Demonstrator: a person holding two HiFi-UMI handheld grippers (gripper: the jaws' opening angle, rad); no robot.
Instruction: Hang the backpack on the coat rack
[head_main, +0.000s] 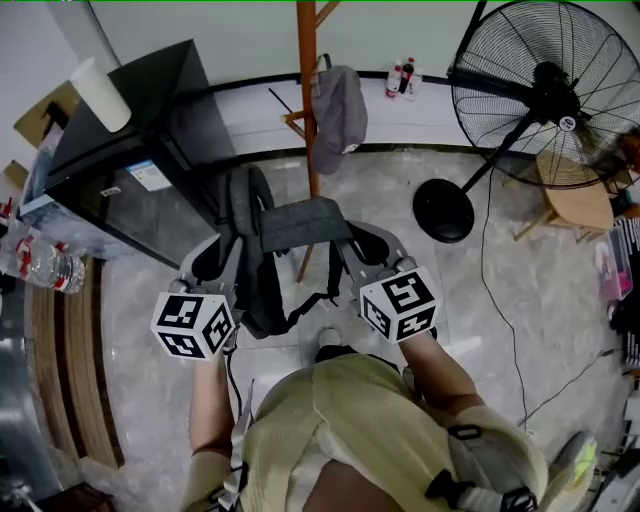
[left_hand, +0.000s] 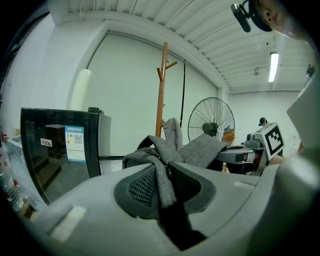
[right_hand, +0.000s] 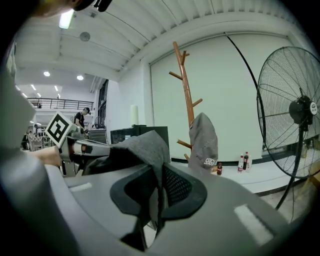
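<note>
The left claw (left_hand: 162, 192) is pinched on a fold of grey fabric at one side of the backpack (head_main: 300, 225). The right claw (right_hand: 157, 195) pinches the other side the same way, so the backpack is held up, stretched between the two claws. The coat rack (head_main: 307, 90) stands just ahead of both claws, with a grey garment (head_main: 338, 115) hanging on it. A fan (head_main: 540, 80) stands ahead and right of the right claw.
</note>
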